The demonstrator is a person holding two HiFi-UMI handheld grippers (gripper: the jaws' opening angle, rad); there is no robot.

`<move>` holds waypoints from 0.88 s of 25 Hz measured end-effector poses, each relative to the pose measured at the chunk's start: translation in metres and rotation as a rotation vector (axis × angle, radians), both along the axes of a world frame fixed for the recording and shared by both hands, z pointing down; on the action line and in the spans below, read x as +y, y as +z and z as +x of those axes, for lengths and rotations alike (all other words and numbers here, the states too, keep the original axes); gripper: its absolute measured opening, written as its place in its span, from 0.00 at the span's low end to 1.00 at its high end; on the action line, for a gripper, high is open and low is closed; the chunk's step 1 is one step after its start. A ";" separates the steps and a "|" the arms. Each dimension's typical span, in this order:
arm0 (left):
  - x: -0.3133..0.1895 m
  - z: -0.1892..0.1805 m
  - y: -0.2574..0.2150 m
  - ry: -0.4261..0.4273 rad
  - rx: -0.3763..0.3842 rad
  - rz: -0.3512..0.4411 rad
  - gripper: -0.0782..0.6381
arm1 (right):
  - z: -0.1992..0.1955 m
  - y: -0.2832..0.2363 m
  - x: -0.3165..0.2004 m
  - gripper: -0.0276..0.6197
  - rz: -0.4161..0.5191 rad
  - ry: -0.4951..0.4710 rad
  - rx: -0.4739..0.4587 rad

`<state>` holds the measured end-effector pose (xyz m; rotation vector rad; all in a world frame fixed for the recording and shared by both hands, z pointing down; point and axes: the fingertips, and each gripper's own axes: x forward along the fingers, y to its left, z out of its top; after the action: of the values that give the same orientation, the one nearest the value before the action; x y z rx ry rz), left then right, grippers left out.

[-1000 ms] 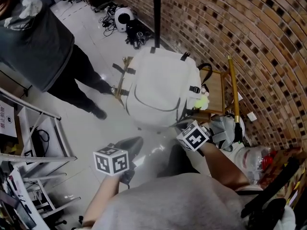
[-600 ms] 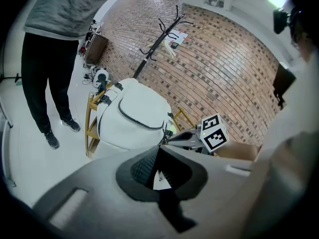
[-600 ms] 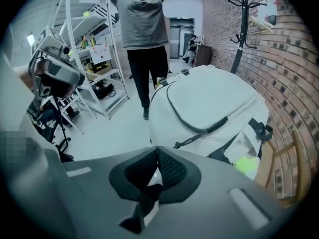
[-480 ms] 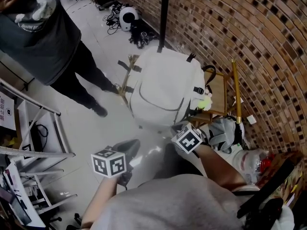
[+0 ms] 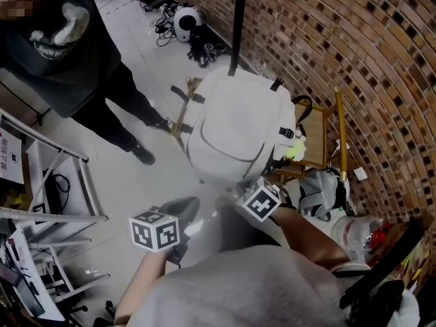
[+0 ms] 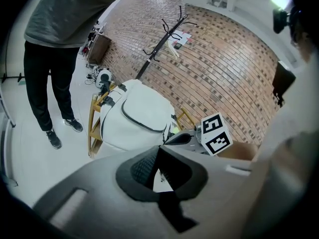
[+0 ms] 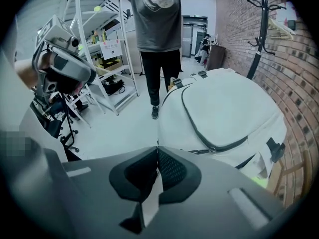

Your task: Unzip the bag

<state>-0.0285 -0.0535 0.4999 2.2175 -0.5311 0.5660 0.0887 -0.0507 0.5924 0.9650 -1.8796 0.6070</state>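
Observation:
A white backpack [image 5: 235, 125] with a dark curved zipper [image 7: 199, 131] stands upright on a wooden chair [image 5: 315, 138] by the brick wall. Its zipper pull [image 7: 212, 149] hangs at the low end of the curve. My left gripper [image 5: 182, 208] is shut on nothing and hovers over the floor, short of the bag [image 6: 134, 118]. The right gripper [image 5: 238, 191] is also shut and empty, just in front of the bag's lower right corner. Neither gripper touches the bag. In the left gripper view the right gripper's marker cube [image 6: 216, 133] shows beside the bag.
A person in a dark shirt [image 5: 75, 53] stands on the floor to the bag's left. A coat stand pole [image 5: 236, 26] rises behind the bag. Metal shelving [image 5: 41, 182] is at the left. A yellow-handled broom [image 5: 338, 131], bags and a yellow-green ball [image 5: 294, 152] crowd the wall side.
The right gripper has shifted a little left, toward the bag's lower front. The left gripper has barely moved. Both stay shut.

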 end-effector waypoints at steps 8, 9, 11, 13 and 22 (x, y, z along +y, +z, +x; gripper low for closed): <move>-0.012 -0.008 -0.003 -0.032 0.004 0.006 0.11 | -0.023 -0.006 -0.017 0.05 0.002 -0.077 0.005; -0.012 -0.009 -0.003 -0.038 0.006 0.004 0.11 | -0.025 -0.005 -0.018 0.05 0.001 -0.089 0.017; -0.013 -0.012 -0.002 -0.051 0.007 -0.001 0.11 | -0.028 -0.004 -0.020 0.05 -0.006 -0.098 0.024; -0.014 -0.016 -0.001 -0.063 0.006 -0.003 0.11 | -0.031 -0.005 -0.025 0.05 -0.007 -0.096 0.019; -0.024 -0.031 -0.004 -0.130 0.013 -0.003 0.11 | -0.051 -0.012 -0.054 0.05 -0.011 -0.101 -0.035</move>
<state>-0.0599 -0.0778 0.4960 2.1638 -0.6614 0.4837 0.0380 -0.1045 0.5802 0.8511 -1.9412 0.5764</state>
